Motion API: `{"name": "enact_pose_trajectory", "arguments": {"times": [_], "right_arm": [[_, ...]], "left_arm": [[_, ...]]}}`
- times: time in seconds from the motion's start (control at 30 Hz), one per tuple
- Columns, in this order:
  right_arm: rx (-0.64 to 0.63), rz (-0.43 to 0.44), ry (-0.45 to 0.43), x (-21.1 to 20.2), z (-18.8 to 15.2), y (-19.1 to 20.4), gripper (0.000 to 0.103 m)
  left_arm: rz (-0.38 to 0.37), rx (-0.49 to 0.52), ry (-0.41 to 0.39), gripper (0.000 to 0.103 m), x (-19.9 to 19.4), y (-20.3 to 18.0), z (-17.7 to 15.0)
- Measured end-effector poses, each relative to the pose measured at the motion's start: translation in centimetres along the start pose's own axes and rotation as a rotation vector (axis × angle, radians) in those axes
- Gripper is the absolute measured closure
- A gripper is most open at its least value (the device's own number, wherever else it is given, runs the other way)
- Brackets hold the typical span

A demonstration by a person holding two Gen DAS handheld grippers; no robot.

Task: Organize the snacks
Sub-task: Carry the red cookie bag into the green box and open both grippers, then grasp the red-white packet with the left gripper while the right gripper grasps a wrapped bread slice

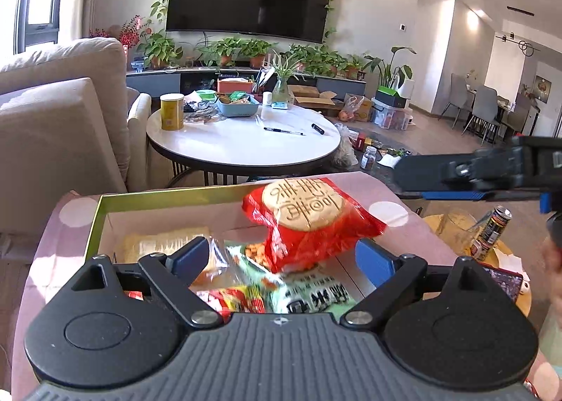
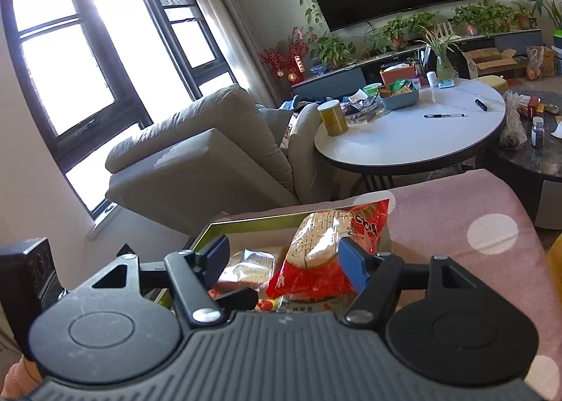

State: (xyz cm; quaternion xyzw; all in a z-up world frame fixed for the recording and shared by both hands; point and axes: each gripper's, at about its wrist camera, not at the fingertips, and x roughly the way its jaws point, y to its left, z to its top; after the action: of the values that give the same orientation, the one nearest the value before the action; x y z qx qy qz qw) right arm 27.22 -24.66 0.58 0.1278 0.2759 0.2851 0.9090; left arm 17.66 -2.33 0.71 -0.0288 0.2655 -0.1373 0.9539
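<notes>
A gold-rimmed box (image 1: pixel 165 197) sits on a pink dotted cloth and holds several snack packs. A red pack with a round biscuit (image 1: pixel 309 218) leans tilted at the box's right side, over a green pack (image 1: pixel 309 295); a pale wafer pack (image 1: pixel 165 243) lies at the left. My left gripper (image 1: pixel 282 257) is open just above the snacks, empty. My right gripper (image 2: pixel 286 258) is open, with the red biscuit pack (image 2: pixel 316 253) between its fingers, touching the right pad (image 2: pixel 353 267). The right gripper also shows at the right in the left wrist view (image 1: pixel 484 172).
A beige sofa (image 1: pixel 52 120) stands left. A white round table (image 1: pixel 242 141) beyond carries a yellow can (image 1: pixel 172 111), a blue tray, pens. A dark low table (image 2: pixel 527 151) with jars is right. Cans (image 1: pixel 491 232) stand on a yellow table at right.
</notes>
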Motion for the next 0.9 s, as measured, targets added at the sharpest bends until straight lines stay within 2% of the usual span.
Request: {"name": "enact_pose_trajectory", "arguments": {"times": [0.27,0.4,0.5,0.67,0.9], "right_arm": [[-0.043,-0.014,0.004,-2.9,-2.0,0.1,0.028],[-0.070,0.027,-0.049,-4.6,-3.8,-0.6,0.027],[-0.037,0.038,-0.090,-5.2,-4.8,-1.6,0.027],[-0.038,0.021,-0.065,-5.7,-5.9,-1.9,0.027],[-0.031,0.000,-0.003,-6.5,-7.9,-2.2,0.027]], "left_arm": [[-0.021,-0.008,-0.008,0.013,-2.8,-1.1,-1.8],[-0.030,0.000,-0.005,0.013,-3.9,-1.5,-2.9],[-0.033,-0.004,0.008,0.013,-4.5,-1.9,-3.6],[-0.047,0.041,0.027,0.012,-5.9,-2.7,-4.9],[-0.034,0.020,0.063,0.012,-6.6,-2.6,-6.8]]}}
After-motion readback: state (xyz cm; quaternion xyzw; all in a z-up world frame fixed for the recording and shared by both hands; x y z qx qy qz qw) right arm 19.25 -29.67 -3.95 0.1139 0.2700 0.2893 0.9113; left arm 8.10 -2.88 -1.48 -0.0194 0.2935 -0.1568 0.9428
